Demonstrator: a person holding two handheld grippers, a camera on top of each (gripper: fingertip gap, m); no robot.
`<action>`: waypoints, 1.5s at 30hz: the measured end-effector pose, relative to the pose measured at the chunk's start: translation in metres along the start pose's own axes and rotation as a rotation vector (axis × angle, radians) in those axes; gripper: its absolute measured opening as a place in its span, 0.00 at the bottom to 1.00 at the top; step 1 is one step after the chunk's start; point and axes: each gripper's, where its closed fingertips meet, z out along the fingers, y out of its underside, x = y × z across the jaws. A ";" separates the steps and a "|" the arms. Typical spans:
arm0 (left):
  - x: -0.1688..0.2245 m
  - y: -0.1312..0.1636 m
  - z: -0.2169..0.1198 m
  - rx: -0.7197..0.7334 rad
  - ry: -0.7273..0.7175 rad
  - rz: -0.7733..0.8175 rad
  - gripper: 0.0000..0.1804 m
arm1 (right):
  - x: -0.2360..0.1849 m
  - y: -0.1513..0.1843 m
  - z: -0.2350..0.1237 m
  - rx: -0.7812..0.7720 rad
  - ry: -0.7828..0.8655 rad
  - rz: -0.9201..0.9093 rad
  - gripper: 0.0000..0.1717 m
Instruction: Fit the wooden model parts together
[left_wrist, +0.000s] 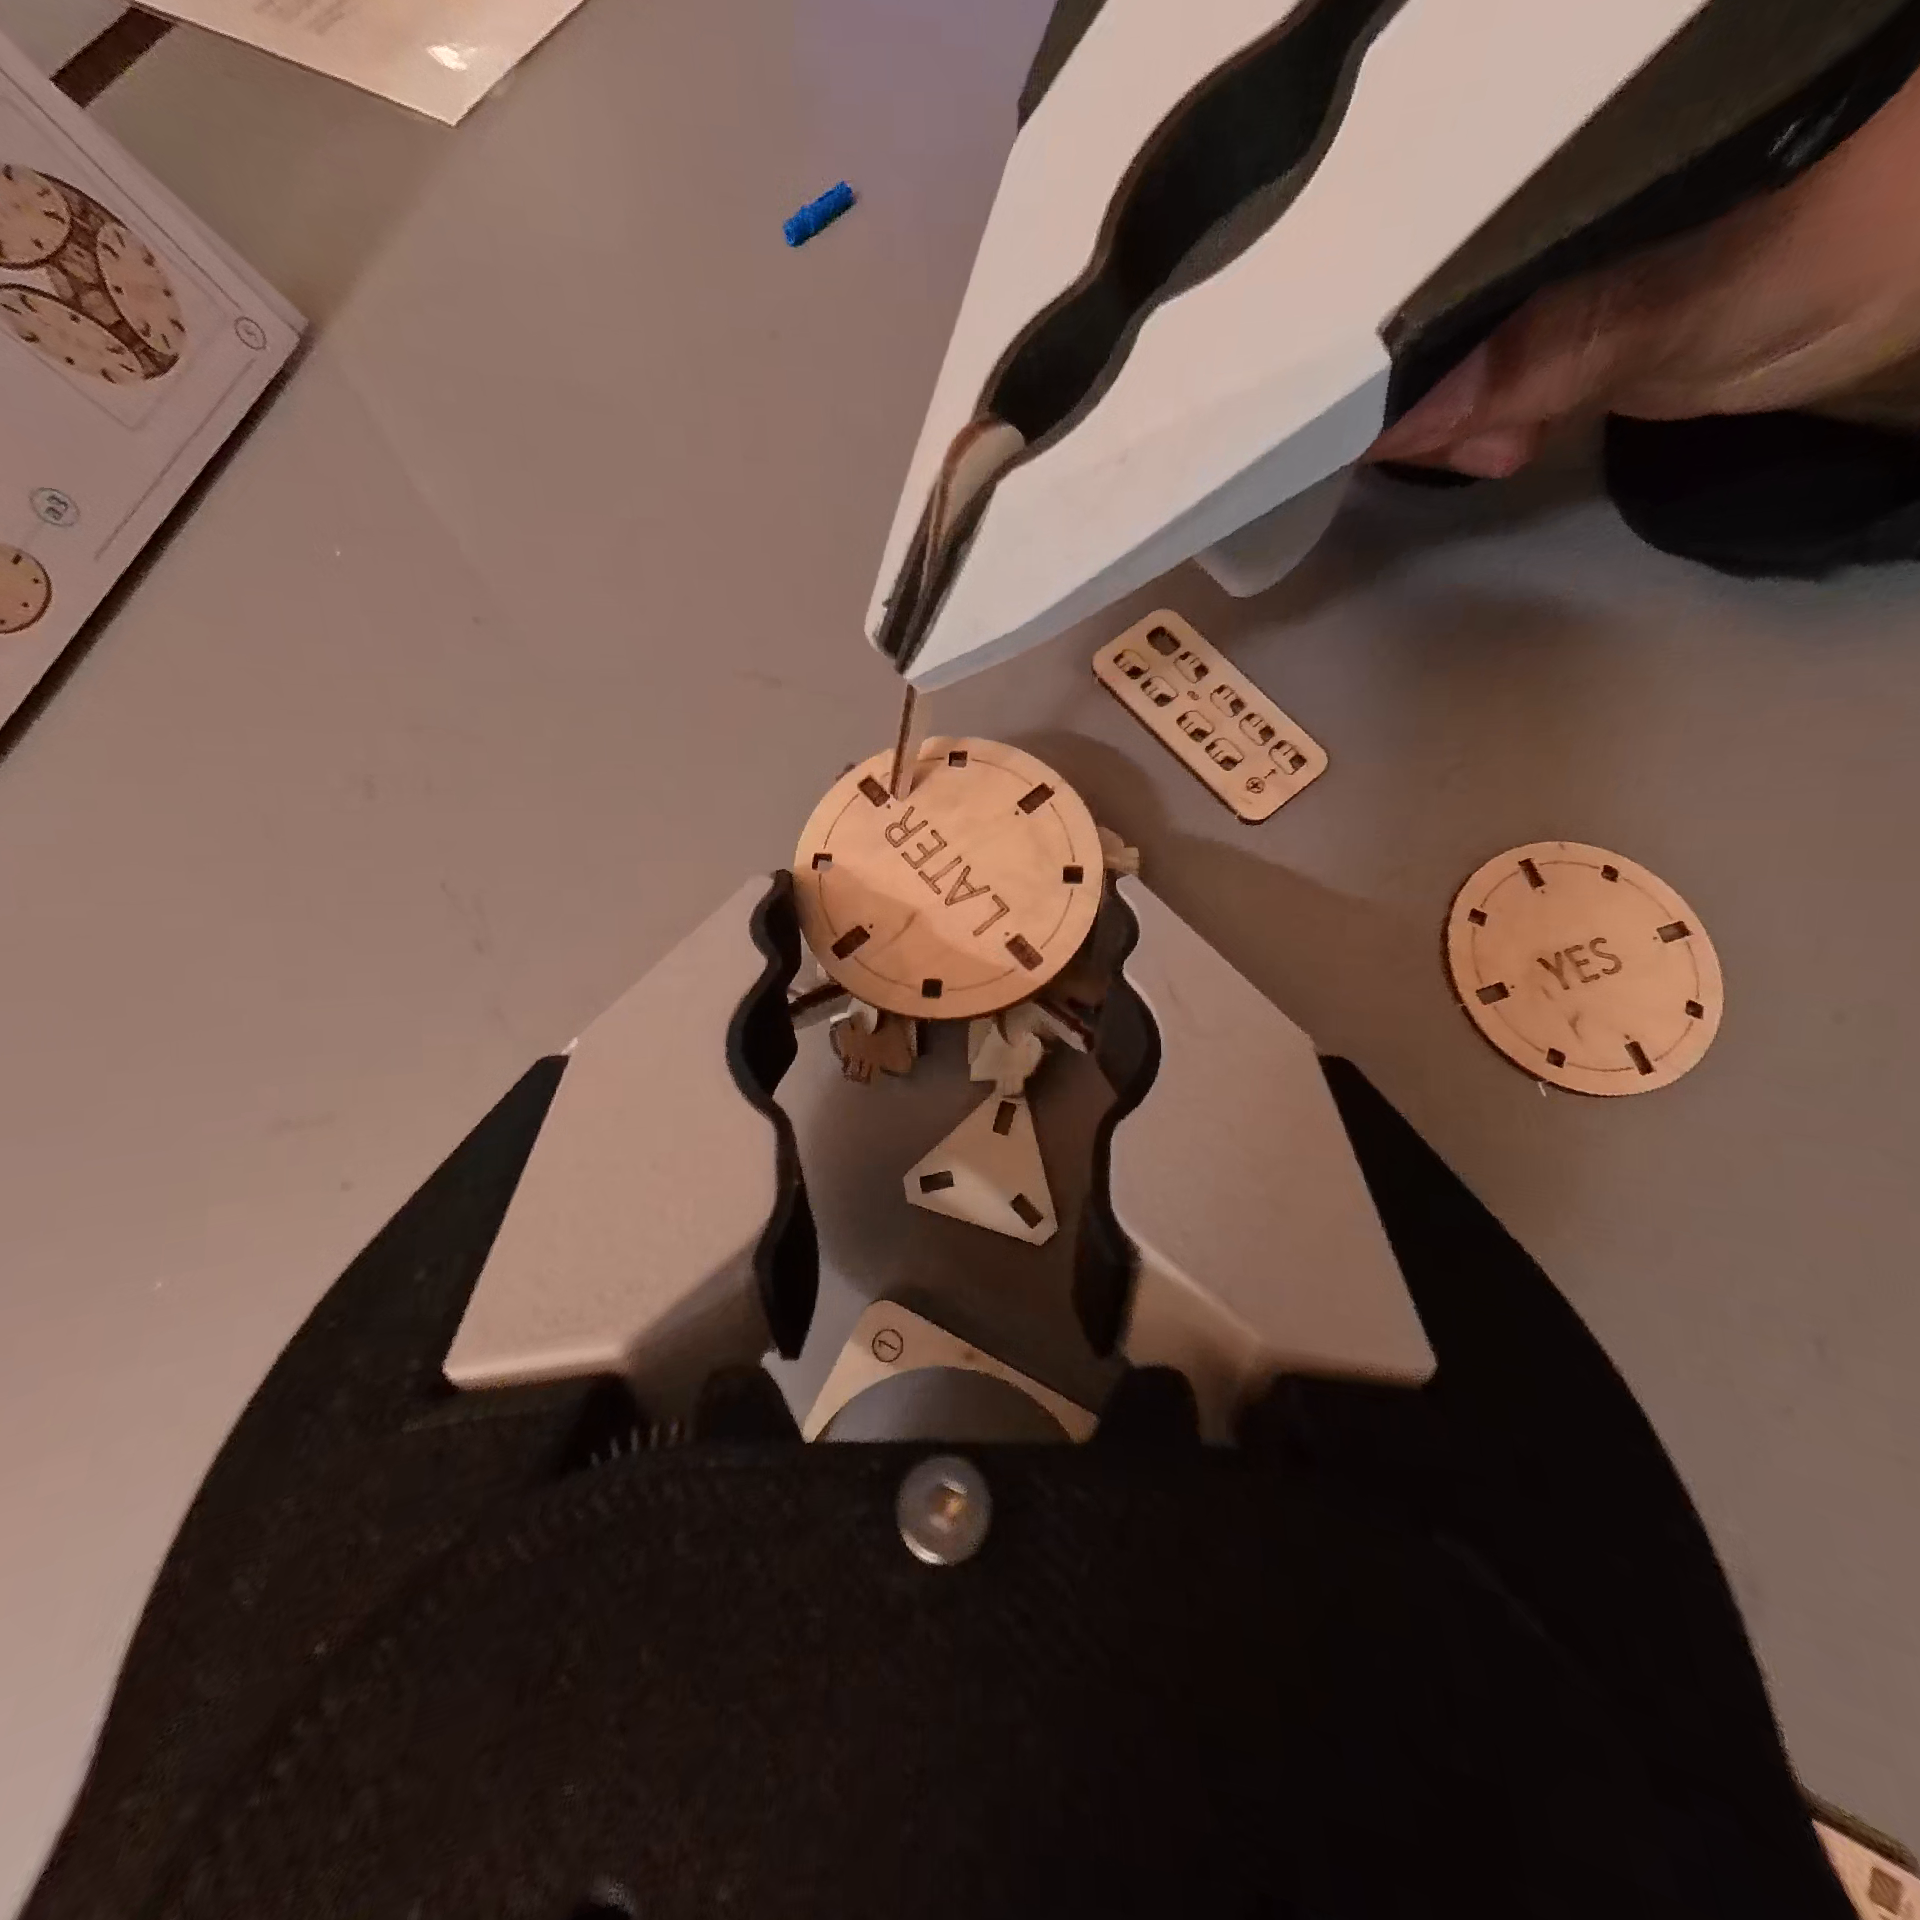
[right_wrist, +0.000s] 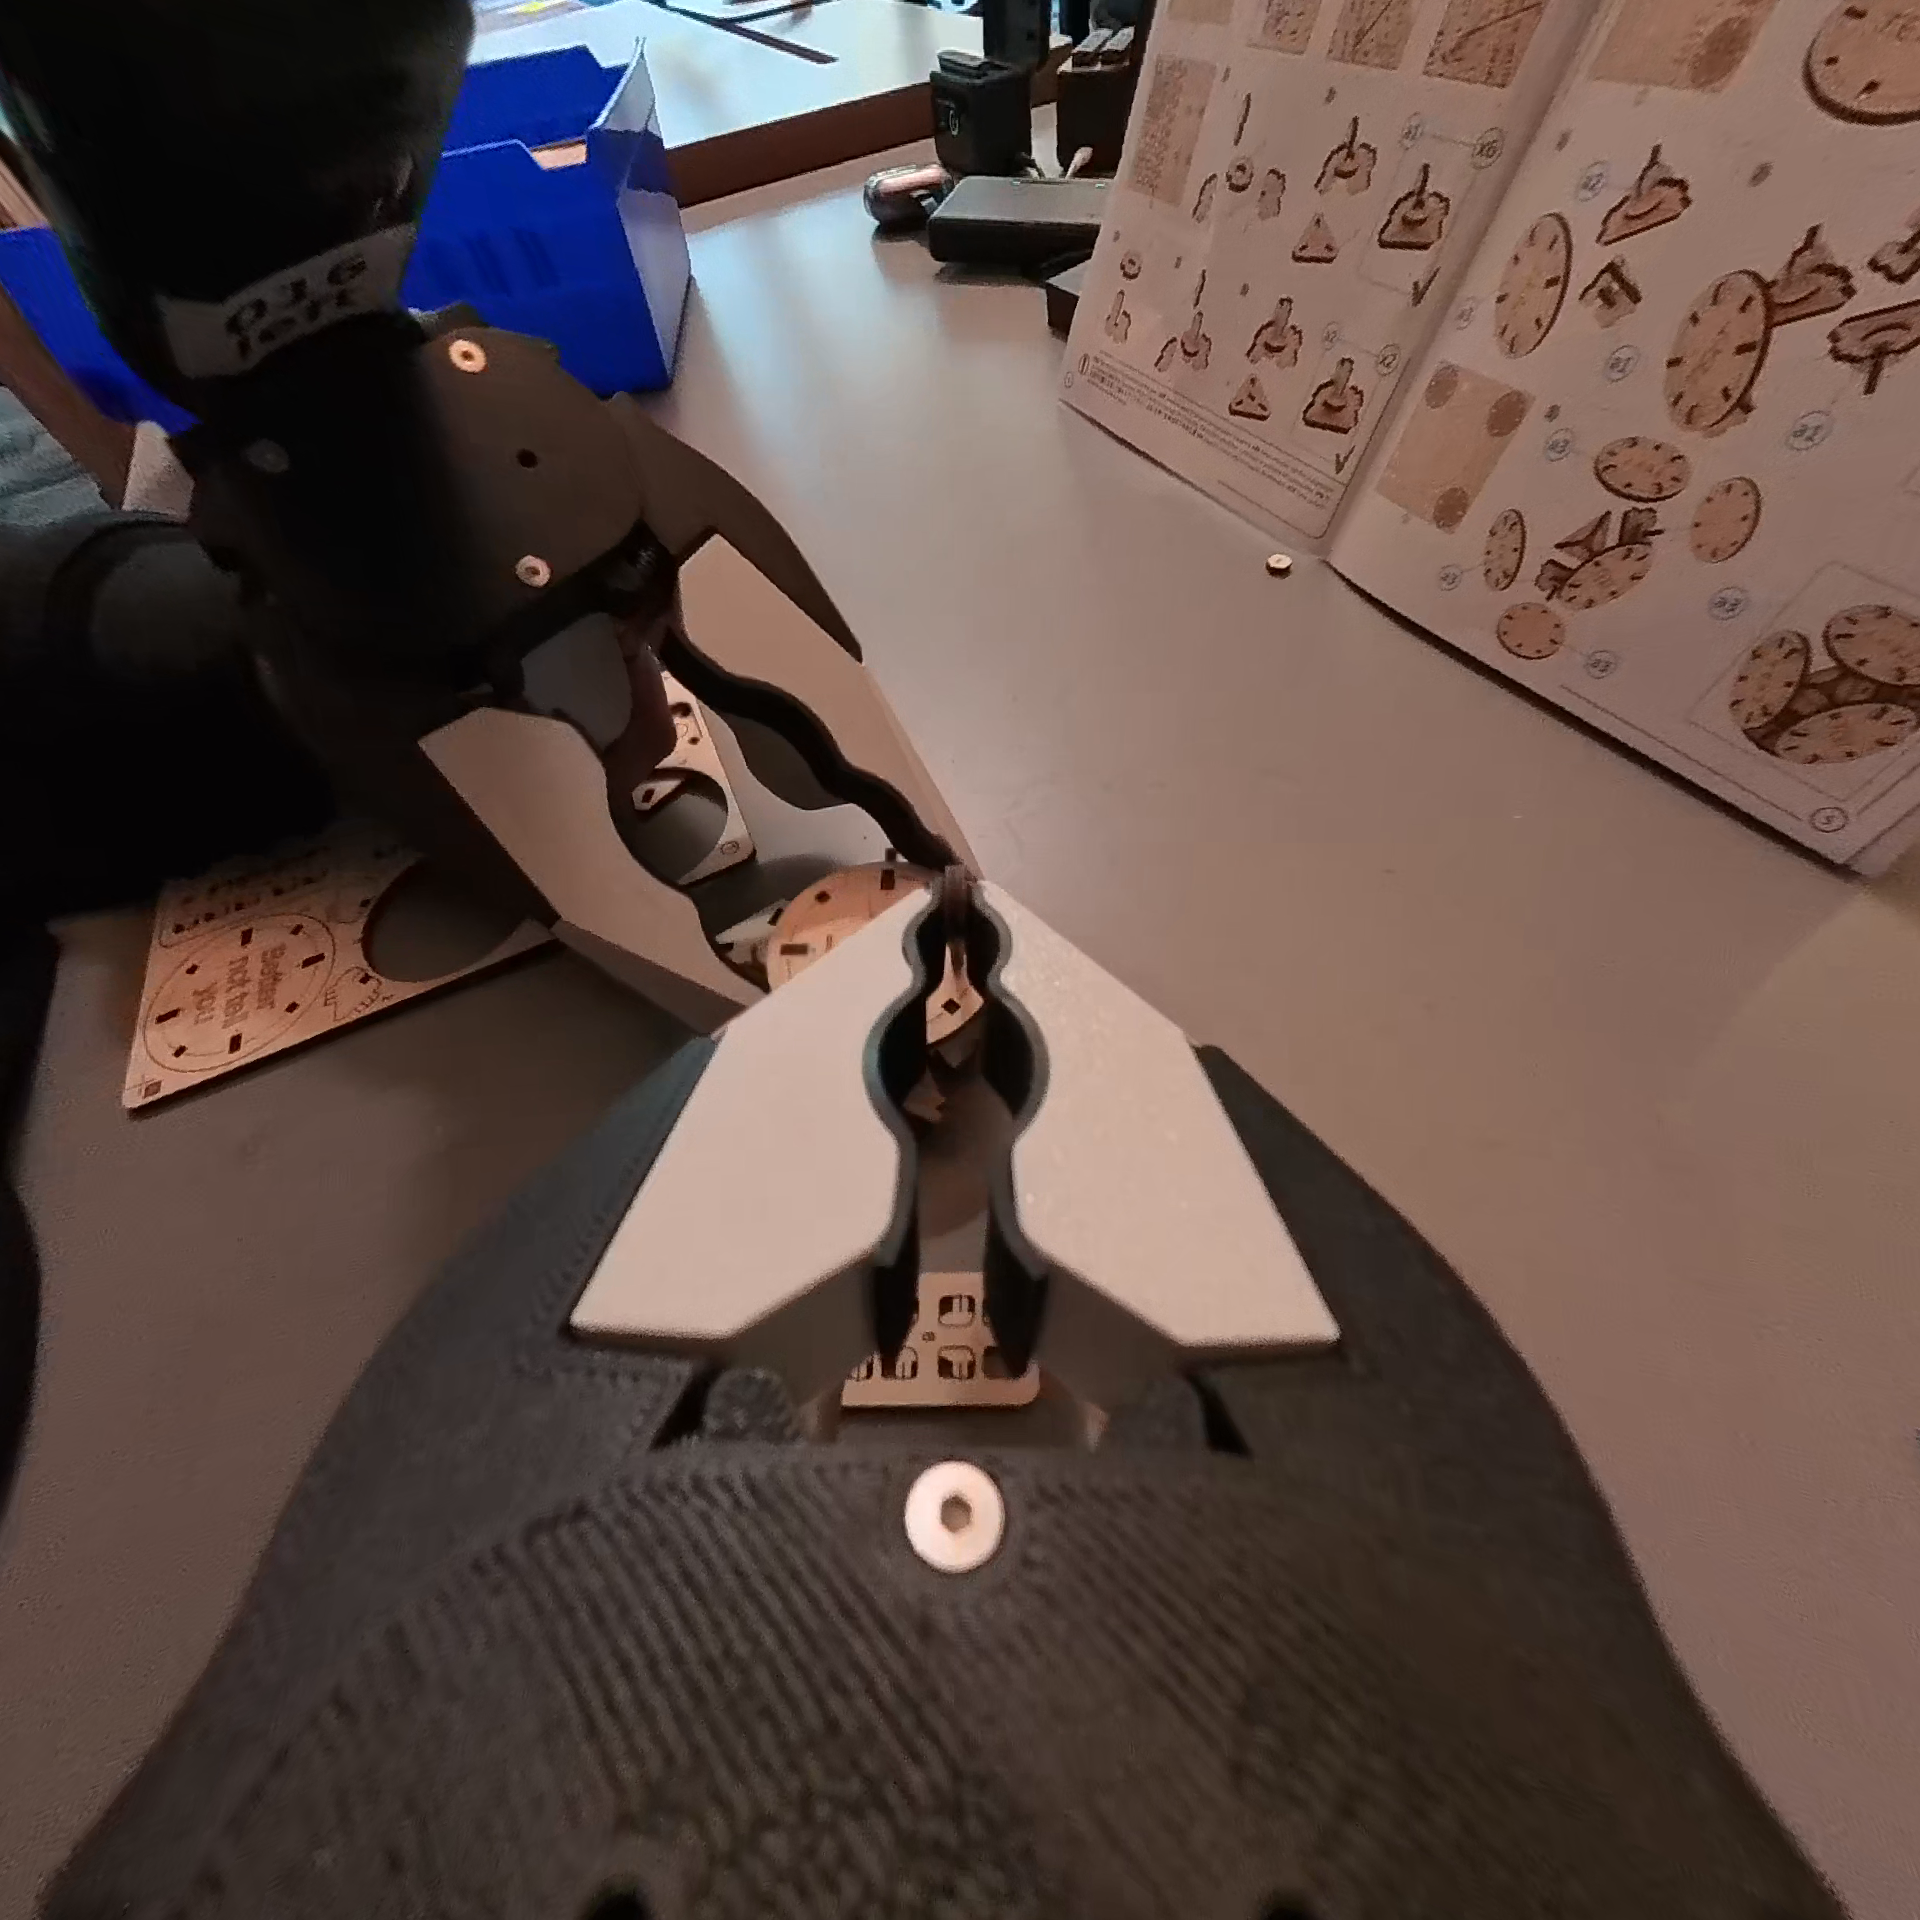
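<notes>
Near the middle of the grey counter (left_wrist: 416, 935), the left gripper (left_wrist: 940, 940) stands partly open around a small wooden assembly (left_wrist: 894, 1049); its dark pads flank the round wooden disc (left_wrist: 951, 883) on top. The left pad meets the disc's rim; the right pad is hidden behind the disc, so a firm hold cannot be confirmed.

The right gripper (left_wrist: 896, 649) comes in from the far right, fingertips closed on a thin wooden strip (left_wrist: 902, 743). The strip's lower end meets the disc just beside a slot near its far rim.

Nearby: a second wooden disc (left_wrist: 1584, 966) lies flat to the right, a small slotted wooden card (left_wrist: 1210, 717) lies beyond it, a blue piece (left_wrist: 819, 213) lies toward the far edge, and an instruction sheet (left_wrist: 94, 343) lies at the left edge.

Risks, as judged:
- The strip is slender and gripped high, so it could bend or snap under side load.
- The strip's end sits off the slot, so it may skid across the disc's face.
- The disc looks tilted, and downward pressure could tip the assembly if the left gripper's hold is loose.
</notes>
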 end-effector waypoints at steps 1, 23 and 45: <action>0.000 -0.001 -0.001 0.009 0.007 -0.005 0.31 | 0.000 0.000 0.000 0.001 0.002 -0.004 0.00; -0.015 0.002 -0.012 0.049 -0.052 0.113 0.33 | -0.010 0.023 -0.005 -0.081 -0.102 0.052 0.00; 0.026 -0.047 -0.054 0.378 0.456 -0.205 0.02 | -0.043 -0.022 -0.027 0.176 -0.284 0.030 0.00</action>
